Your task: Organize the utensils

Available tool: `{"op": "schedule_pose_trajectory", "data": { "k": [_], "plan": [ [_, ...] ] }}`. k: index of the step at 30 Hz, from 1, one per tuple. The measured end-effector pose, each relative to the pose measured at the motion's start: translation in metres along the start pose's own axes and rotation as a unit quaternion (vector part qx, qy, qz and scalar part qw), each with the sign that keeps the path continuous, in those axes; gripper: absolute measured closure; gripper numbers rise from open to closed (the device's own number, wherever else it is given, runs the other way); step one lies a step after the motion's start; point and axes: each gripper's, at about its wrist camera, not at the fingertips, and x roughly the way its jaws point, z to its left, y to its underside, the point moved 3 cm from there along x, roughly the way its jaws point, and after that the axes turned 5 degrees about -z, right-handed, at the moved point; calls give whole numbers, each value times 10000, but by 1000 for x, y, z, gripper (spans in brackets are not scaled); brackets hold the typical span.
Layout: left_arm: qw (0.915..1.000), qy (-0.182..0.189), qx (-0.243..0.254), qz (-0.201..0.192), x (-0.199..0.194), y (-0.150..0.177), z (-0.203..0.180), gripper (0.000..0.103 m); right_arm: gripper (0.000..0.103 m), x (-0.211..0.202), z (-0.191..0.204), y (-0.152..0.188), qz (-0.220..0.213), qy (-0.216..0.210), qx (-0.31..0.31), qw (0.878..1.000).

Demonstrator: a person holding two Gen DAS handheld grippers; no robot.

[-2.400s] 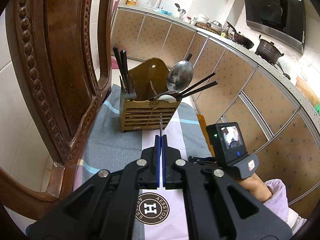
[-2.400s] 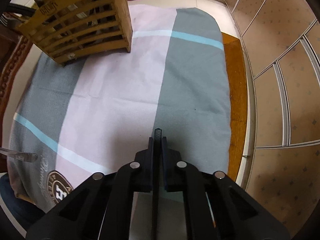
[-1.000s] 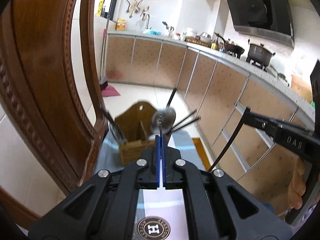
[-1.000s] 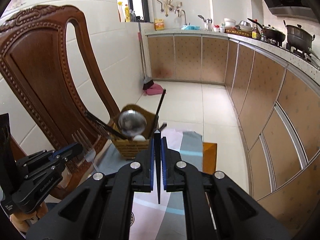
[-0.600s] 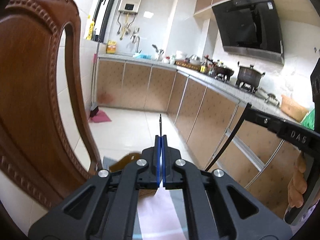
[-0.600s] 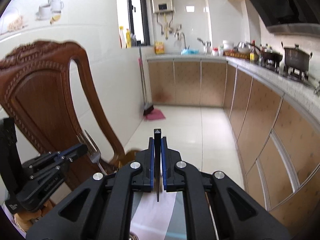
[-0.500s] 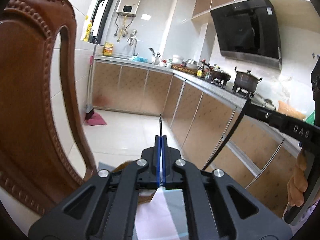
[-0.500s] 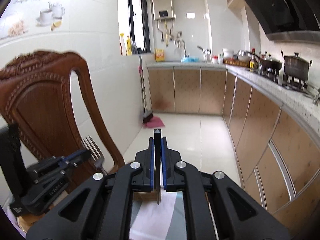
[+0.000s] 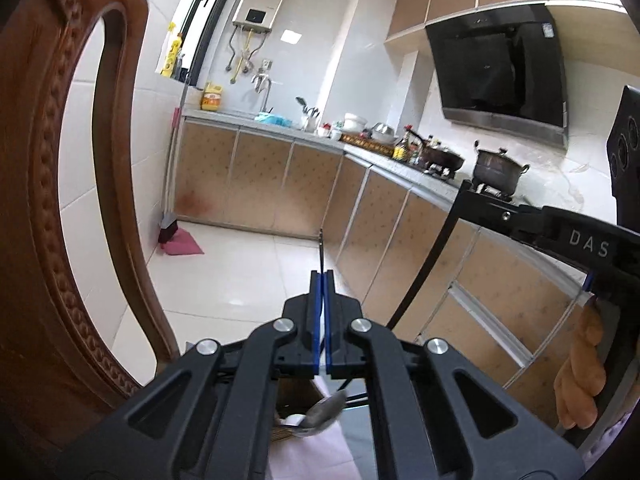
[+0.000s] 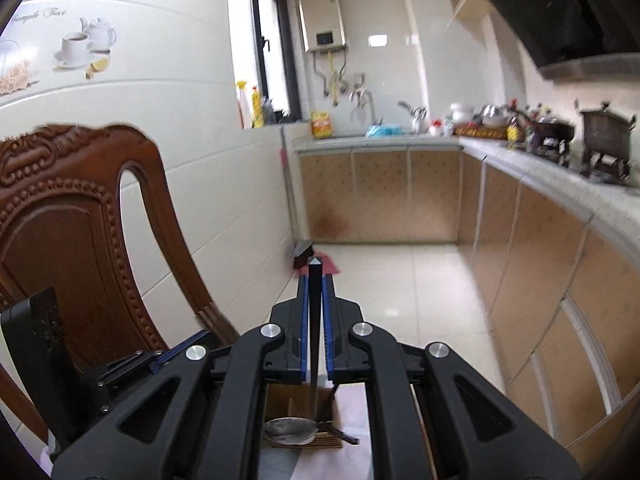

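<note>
both our views have swung up off the wooden holder [image 10: 304,404], now a sliver under the jaws. left gripper [image 9: 322,280] stays clamped on the fork [image 9: 320,250], seen edge-on; right gripper [image 10: 316,280] on a black chopstick [image 10: 314,320]. insertion looks next; the compartments are hidden.
</note>
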Motion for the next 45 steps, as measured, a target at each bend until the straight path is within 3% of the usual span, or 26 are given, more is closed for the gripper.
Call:
{"op": "schedule_pose_trajectory", "data": {
  "k": [13, 29, 34, 36, 39, 44, 45],
  "plan": [
    [9988, -125, -159, 449, 48, 50, 36, 102, 96, 82, 2, 60, 584, 5, 91, 9983],
    [9967, -558, 68, 594, 46, 74, 49, 101, 95, 121, -9, 109, 1283, 23, 257, 9914],
    [9970, -562, 215, 489, 32, 69, 39, 95, 68, 106, -9, 105, 1125, -19, 258, 9933],
    [9969, -595, 261, 448, 25, 69, 35, 91, 67, 97, -7, 103, 1053, -41, 235, 9942],
    [9969, -637, 310, 334, 8, 68, 27, 76, 60, 79, -5, 98, 893, -72, 197, 9958],
    [9945, -902, 528, 95, -35, 71, 8, 31, 37, 24, -2, 89, 367, -134, 160, 9991],
    [9939, -946, 569, 41, -46, 74, 3, 27, 30, 7, -2, 89, 110, -63, 204, 9997]
  ]
}}
